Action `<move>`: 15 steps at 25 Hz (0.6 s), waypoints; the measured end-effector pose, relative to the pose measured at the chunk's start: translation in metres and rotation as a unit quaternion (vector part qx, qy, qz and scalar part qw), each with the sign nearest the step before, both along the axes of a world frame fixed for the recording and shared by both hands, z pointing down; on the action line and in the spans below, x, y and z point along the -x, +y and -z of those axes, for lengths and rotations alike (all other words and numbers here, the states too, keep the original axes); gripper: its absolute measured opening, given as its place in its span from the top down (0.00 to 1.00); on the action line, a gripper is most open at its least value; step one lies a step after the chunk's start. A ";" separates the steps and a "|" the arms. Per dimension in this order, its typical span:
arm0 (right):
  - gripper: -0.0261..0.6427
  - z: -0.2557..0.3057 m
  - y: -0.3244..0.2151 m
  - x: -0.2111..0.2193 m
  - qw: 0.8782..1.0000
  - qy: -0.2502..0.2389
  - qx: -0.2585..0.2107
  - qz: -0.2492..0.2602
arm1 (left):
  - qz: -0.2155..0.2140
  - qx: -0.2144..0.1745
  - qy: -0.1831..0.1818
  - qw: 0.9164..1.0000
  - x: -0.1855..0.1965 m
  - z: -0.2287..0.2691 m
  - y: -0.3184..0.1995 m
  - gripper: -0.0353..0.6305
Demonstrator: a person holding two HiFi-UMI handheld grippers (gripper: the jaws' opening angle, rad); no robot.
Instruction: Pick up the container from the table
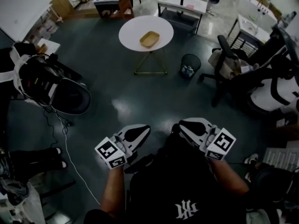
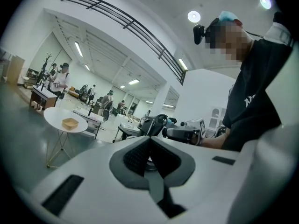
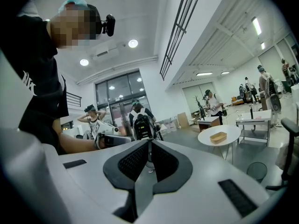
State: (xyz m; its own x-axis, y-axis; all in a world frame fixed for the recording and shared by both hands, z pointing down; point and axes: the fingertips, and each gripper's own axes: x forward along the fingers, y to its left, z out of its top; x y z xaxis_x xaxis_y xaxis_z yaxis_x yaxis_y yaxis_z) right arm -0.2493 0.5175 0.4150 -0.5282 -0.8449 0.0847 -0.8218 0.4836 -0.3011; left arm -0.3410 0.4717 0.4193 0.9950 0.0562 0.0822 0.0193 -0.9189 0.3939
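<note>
A shallow tan container (image 1: 149,39) lies on a round white table (image 1: 131,31) far across the room from me. It also shows small at the left of the left gripper view as the container (image 2: 70,122) on the table (image 2: 53,117), and at the right of the right gripper view as the container (image 3: 218,136) on the table (image 3: 232,131). My left gripper (image 1: 144,129) and right gripper (image 1: 183,124) are held close to my body, tips turned towards each other. In their own views the left gripper (image 2: 150,139) and right gripper (image 3: 149,142) have jaws shut with nothing between them.
Between me and the table is dark floor. A black mesh wastebasket (image 1: 190,65) stands right of the table and an office chair (image 1: 231,71) beyond it. A black seat (image 1: 70,96) and a floor cable (image 1: 70,153) lie at the left. Desks and several people fill the back.
</note>
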 end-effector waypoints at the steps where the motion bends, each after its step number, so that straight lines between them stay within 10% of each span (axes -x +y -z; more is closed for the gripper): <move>1: 0.89 0.000 -0.007 -0.007 1.000 -0.002 -0.003 0.001 | 0.002 0.000 -0.002 1.000 -0.006 0.000 -0.006 0.94; 15: 0.89 0.010 -0.116 -0.105 0.998 -0.010 -0.027 0.061 | 0.038 -0.026 -0.035 0.998 -0.093 0.034 -0.111 0.94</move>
